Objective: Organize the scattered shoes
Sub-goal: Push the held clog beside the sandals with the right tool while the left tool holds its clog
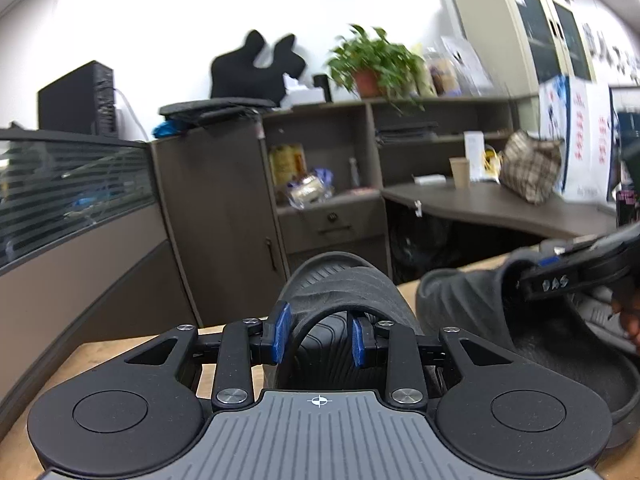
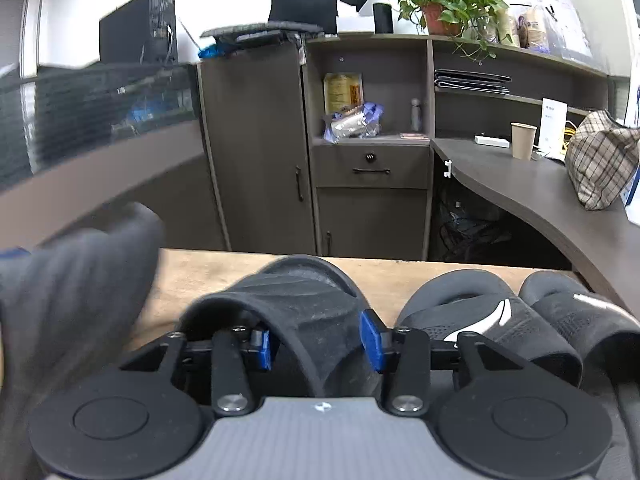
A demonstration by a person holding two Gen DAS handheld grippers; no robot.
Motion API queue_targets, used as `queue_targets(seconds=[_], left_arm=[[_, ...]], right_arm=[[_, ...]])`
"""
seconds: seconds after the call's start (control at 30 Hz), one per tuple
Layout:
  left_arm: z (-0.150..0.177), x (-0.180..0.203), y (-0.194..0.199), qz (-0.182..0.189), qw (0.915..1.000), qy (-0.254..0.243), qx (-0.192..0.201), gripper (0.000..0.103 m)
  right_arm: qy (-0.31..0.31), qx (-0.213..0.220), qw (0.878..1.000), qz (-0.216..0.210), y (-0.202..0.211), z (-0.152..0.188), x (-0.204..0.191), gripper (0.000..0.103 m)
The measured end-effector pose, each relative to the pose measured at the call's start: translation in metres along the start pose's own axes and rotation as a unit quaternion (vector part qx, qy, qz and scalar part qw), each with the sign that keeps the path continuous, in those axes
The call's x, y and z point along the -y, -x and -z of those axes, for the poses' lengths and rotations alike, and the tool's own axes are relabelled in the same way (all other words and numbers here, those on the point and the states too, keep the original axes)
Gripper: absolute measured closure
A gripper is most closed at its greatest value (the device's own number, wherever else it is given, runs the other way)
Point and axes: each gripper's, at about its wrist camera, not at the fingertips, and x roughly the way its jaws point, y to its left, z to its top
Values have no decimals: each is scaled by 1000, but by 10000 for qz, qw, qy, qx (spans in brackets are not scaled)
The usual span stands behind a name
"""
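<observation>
In the left wrist view my left gripper [image 1: 320,334] is shut on the left side of the strap of a black ribbed slide sandal [image 1: 352,284], held above the wooden table [image 1: 104,364]. To its right lies a second dark slide [image 1: 472,304], with my right gripper's body over it. In the right wrist view my right gripper [image 2: 318,344] is shut on the right half of the strap of a black slide [image 2: 304,300] on the table [image 2: 208,276]. The left-held slide [image 2: 80,264] shows blurred at left. Two more dark slides [image 2: 492,316] lie at right.
Beyond the table's far edge stand a brown cabinet [image 2: 256,140], open shelves with a drawer [image 2: 372,168], and a curved desk [image 2: 540,200] with a paper cup [image 2: 523,141] and a plaid bag [image 2: 600,160]. A glass partition [image 2: 80,112] runs along the left.
</observation>
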Motion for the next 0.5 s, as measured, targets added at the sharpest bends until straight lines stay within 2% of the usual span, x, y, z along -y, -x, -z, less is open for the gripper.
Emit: queue_targets(seconds=[0.13,0.5], left_arm=[[0,19,-18,-85,9991,-328,-241,74],[-9,49,-42,-204,9970,-535,-515,74]], right_arm=[[-117,62,9998,-132,14,2,4,47],[-113,236,9994,-213,48,9,7,33]])
